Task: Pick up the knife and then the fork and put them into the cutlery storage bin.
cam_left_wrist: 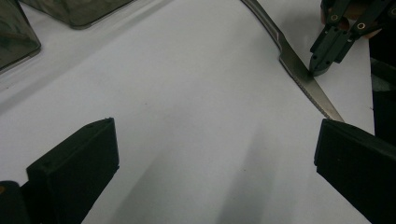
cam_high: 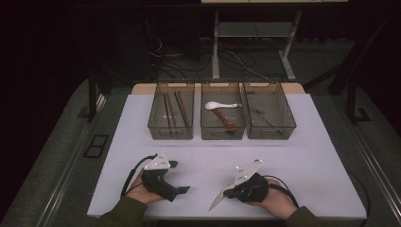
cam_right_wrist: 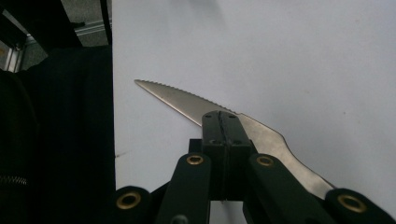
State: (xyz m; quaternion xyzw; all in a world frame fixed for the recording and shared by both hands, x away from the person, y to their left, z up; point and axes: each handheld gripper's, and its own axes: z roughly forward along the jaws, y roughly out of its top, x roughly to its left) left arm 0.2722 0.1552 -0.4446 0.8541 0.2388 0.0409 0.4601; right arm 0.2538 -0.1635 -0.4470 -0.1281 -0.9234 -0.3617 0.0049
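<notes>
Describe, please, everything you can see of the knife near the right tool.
The knife is a metal table knife, silvery and all one piece as it looks, with a serrated edge toward its pointed tip and a curved, waisted handle. It lies near the front edge of the white table, tip toward the person. The right tool has its jaws together on the blade; whether they pinch it or just press on it is unclear.

Three bins (cam_high: 221,130) behind on table (cam_high: 307,161), knife (cam_high: 218,198) near front edge, right of left claw (cam_high: 176,177)
</notes>
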